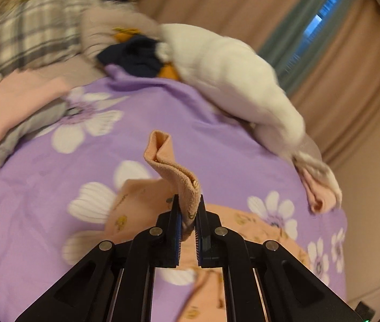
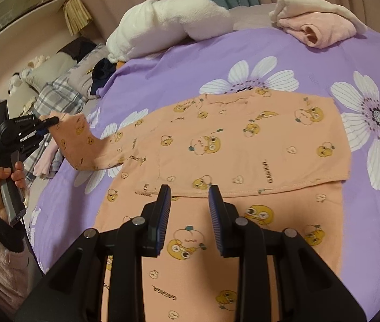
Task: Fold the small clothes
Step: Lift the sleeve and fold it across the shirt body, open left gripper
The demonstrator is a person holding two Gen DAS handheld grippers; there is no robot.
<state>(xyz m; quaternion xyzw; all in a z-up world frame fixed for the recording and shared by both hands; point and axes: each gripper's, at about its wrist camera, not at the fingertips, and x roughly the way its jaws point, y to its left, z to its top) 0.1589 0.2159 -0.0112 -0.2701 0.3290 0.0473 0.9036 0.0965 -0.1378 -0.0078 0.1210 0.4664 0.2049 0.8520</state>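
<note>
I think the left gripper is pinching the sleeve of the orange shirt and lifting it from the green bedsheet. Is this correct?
Not entirely. The bedsheet is purple with white flowers, not green. The rest holds: in the right wrist view the left gripper pinches the sleeve of the orange shirt and holds it raised off the sheet.

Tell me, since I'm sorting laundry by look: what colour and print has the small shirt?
Peach-orange shirt printed with yellow cartoon faces; clearest in the right wrist view.

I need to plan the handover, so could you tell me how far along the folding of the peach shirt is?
Done: the peach shirt lies flat with its hem folded up. In hand: the left gripper holds the sleeve lifted. Left: laying the sleeve over the body; the right gripper hangs open above the hem.
</note>
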